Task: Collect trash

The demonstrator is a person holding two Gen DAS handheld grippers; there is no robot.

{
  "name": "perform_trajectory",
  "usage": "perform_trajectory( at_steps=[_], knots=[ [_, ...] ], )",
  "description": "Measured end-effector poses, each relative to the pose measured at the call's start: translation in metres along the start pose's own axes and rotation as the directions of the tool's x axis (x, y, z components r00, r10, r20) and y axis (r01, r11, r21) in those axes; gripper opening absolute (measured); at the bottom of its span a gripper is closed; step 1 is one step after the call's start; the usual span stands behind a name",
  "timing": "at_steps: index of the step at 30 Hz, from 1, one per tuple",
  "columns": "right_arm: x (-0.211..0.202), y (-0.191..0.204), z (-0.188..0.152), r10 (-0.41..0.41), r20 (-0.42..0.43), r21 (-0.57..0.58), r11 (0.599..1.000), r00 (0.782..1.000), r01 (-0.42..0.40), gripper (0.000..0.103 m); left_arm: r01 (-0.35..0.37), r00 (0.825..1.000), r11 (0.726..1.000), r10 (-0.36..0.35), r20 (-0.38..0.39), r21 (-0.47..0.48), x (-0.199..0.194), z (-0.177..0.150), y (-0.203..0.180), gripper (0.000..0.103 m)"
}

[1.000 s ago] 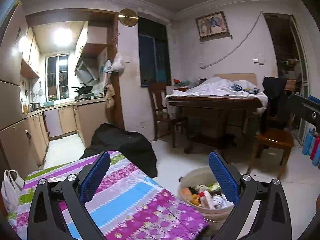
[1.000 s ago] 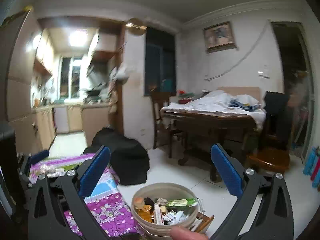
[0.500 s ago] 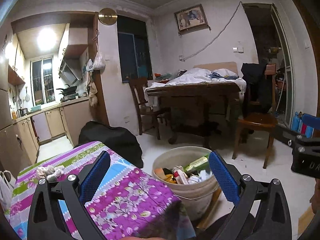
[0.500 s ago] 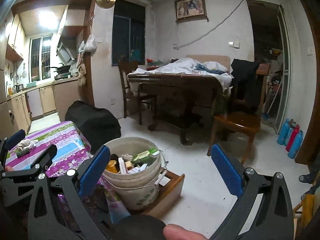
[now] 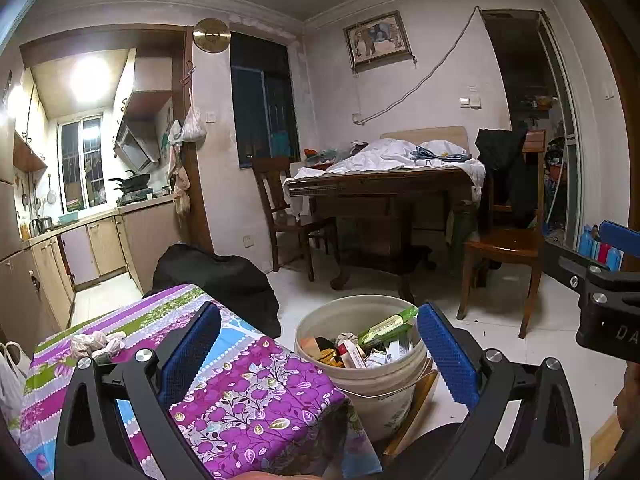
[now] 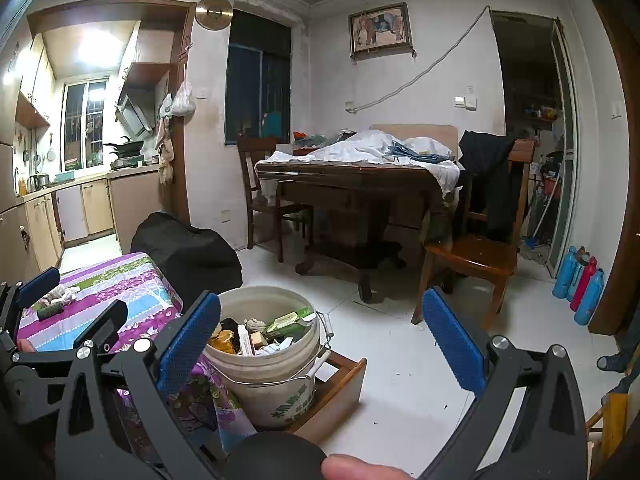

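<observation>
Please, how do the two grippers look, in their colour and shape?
Both look alike. The left gripper and right gripper each have a black frame with triangular cut-outs and silver screw heads, and two long fingers faced with blue, finely textured pads. White letters mark the right gripper's body in the left view.

Both views are sharp through the middle, with no motion blur. The strongest light is a ceiling lamp (image 5: 89, 79) in the kitchen at upper left, blown out to a white glare that washes the surfaces around it. The main room is dimmer and greyish. The window (image 6: 258, 94) at centre is dark. Soft shadows pool under the dining table (image 5: 384, 188). Fisheye distortion bends walls and doorframes, and the corners fall to black.
</observation>
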State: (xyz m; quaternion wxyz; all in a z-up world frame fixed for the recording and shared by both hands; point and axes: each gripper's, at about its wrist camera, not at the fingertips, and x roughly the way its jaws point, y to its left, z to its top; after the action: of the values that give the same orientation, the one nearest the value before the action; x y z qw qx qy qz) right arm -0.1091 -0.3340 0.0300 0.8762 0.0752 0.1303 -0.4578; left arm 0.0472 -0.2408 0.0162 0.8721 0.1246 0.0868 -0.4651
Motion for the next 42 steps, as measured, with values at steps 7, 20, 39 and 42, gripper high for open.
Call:
perform_trajectory(
  at_steps=[7, 20, 39, 42],
  knots=[
    [0.003, -0.001, 0.002, 0.007, -0.009, 0.004, 1.000, 1.000, -0.006, 0.098, -0.021, 1.000, 1.000, 0.021, 0.003, 0.001, -0.001, 0.004, 0.003, 0.098],
    [0.008, -0.003, 0.001, 0.008, -0.021, 0.006, 1.000, 1.000, -0.008, 0.098, -0.068, 0.998, 0.997, 0.069, 0.006, -0.018, 0.004, 0.005, 0.008, 0.098],
    [0.010, 0.002, -0.006, 0.012, -0.039, 0.008, 1.000, 0.999, -0.011, 0.098, -0.082, 0.997, 0.996, 0.082, -0.009, -0.026, 0.005, -0.001, 0.011, 0.098],
    [0.011, 0.002, -0.007, 0.013, -0.045, 0.009, 1.000, 0.999, -0.012, 0.098, -0.084, 0.996, 0.996, 0.084, -0.010, -0.027, 0.006, 0.000, 0.011, 0.098]
  ],
)
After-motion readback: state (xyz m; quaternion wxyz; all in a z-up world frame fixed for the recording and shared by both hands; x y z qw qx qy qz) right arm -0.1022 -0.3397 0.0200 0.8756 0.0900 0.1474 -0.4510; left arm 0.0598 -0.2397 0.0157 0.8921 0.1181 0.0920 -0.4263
